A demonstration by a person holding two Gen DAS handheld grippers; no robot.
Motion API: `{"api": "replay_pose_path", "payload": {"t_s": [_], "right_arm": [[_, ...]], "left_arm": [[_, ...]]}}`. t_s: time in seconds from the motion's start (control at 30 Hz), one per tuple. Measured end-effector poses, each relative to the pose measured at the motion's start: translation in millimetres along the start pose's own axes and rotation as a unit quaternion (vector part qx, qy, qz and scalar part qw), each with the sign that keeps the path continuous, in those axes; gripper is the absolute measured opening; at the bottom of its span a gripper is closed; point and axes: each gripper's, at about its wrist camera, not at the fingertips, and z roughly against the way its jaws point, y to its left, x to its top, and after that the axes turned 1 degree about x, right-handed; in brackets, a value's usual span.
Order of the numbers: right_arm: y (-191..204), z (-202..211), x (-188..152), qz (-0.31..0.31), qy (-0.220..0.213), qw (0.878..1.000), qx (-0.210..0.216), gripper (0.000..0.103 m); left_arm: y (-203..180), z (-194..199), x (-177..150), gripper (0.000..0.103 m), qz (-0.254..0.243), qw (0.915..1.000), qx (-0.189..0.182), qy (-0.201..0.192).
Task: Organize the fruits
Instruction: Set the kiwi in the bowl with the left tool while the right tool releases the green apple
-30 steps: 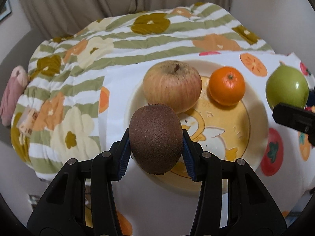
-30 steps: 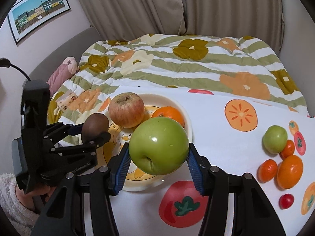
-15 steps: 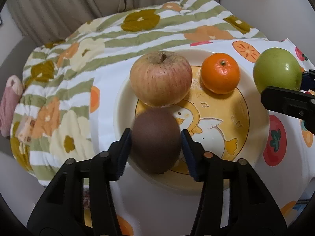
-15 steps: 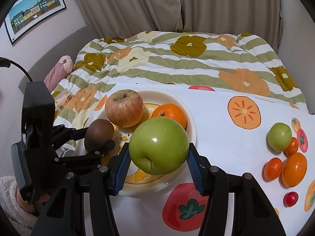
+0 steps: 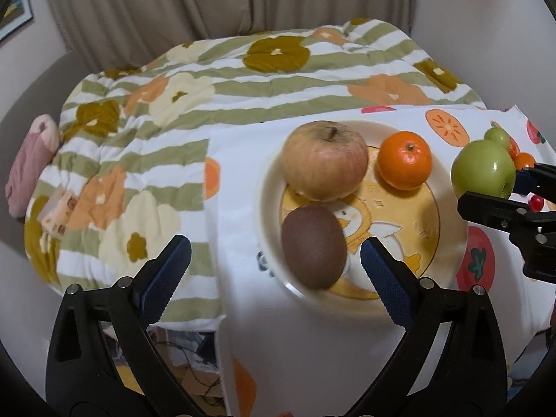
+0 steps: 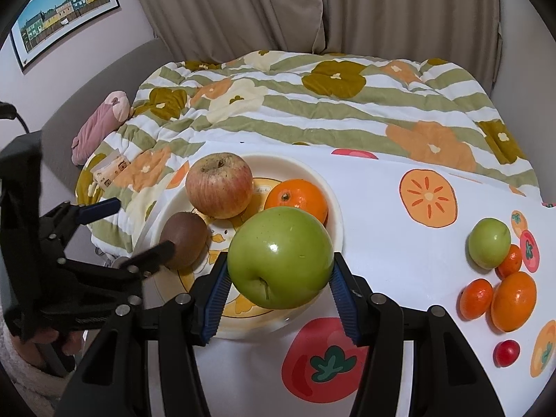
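The left hand-held gripper (image 5: pixel 274 260) has let go and spread wide; the kiwi (image 5: pixel 312 246) now sits on the plate (image 5: pixel 448 243). The right hand-held gripper (image 6: pixel 280 278) still pinches the green apple (image 6: pixel 280 257) above the fruit-print cloth (image 6: pixel 399 243), beside a flowery bed (image 6: pixel 312 104).

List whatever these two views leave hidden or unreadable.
1. Right wrist view: the green apple in the right gripper covers part of the plate and the lower edge of the mandarin.
2. Left wrist view: the kiwi is motion-blurred; plate contact is unclear.
3. Right wrist view: the left gripper finger hides part of the kiwi.
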Motion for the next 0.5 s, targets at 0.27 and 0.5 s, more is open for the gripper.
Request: {"api": "replay_pose_path", "payload": {"t_s": [0.27,0.5], "right_arm": [[10,-22,-6,0.026,0.027,0.999,0.005,0.052],[9,-39,-7,0.028,0.030,0.999,0.007,0.052]], "left_arm": [[19,5,-18,0.103,0.024,0.9996,-0.005,0.015],[6,-1,-21,0.103,0.013,0.9994,-0.025,0.019]]}}
